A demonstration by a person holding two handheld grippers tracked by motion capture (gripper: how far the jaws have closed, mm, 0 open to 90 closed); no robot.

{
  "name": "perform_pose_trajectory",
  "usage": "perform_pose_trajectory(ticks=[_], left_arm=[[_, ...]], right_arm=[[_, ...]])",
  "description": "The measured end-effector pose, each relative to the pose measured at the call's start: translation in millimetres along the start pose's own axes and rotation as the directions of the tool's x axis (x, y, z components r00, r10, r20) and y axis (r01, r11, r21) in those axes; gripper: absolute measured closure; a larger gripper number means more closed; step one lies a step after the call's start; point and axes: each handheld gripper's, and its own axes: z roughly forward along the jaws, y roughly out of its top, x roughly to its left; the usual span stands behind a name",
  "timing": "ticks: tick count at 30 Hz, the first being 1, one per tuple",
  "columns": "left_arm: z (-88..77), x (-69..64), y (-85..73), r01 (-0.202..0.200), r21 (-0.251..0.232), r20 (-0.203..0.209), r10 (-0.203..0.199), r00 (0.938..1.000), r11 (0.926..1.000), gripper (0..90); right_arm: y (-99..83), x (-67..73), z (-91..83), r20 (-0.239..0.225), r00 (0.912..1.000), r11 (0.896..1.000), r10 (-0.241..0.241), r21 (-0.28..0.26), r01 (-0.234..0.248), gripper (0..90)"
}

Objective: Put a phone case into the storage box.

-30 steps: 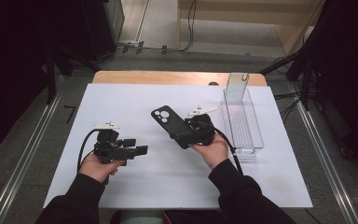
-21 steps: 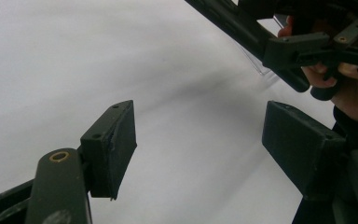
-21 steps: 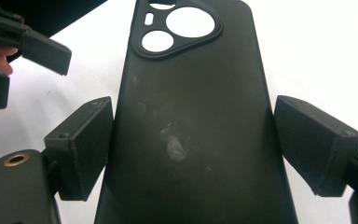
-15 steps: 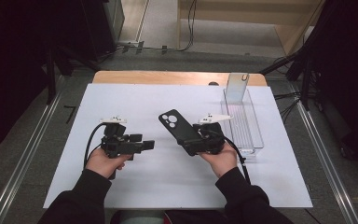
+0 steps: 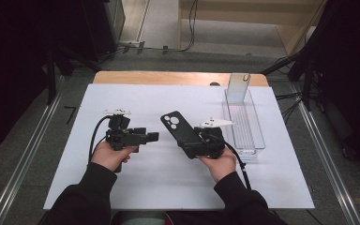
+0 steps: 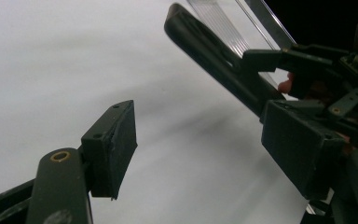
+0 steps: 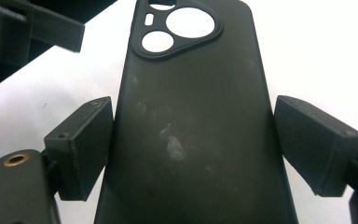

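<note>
Phone case, black, camera cutouts at its far end, was clamped by its long edges in the right tool, pads pressing both sides. Case was held above the white bench, tilted up and away toward the left. Left tool was open, nothing between its jaws, pointing right toward the case and near it but apart. In the left gripper view the case ran diagonally past the right tool's jaw. Clear plastic tray sat on the bench just right of the right hand.
</note>
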Motion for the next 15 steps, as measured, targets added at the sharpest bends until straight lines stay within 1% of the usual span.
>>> perform_pose_trajectory(ticks=[2,4,5,6,11,15], left_arm=[[1.7,-0.9,2.9,-0.006,-0.008,-0.013,0.006,0.9999,0.9999,26.6],[4.3,-2.6,5.1,-0.014,-0.014,-0.038,0.013,0.9992,0.9998,26.6],[5.8,-3.0,5.6,-0.019,-0.013,-0.040,0.019,0.9990,0.9997,26.6],[7.4,-3.3,6.4,-0.023,-0.009,-0.044,0.023,0.9988,0.9997,26.5],[13.8,-3.8,11.7,0.006,-0.011,-0.044,-0.006,0.9990,0.9999,26.5],[17.3,-3.2,16.2,0.027,-0.025,-0.038,-0.028,0.9989,0.9993,26.4]], right_arm=[[-1.3,0.2,1.9,0.004,0.9998,1.000,0.018,-0.002,-0.018,13.1],[-2.6,0.9,4.3,0.010,0.9995,1.000,0.031,-0.005,-0.031,13.1],[-3.5,2.2,5.7,0.022,0.9994,1.000,0.028,-0.006,-0.028,13.1],[-4.1,2.9,6.3,0.022,0.9991,0.999,0.036,-0.006,-0.035,13.1],[-7.8,6.5,11.3,0.019,0.9968,0.997,0.078,-0.024,-0.077,13.1],[-8.1,10.8,14.5,0.013,0.9948,0.994,0.101,-0.045,-0.100,13.1]])
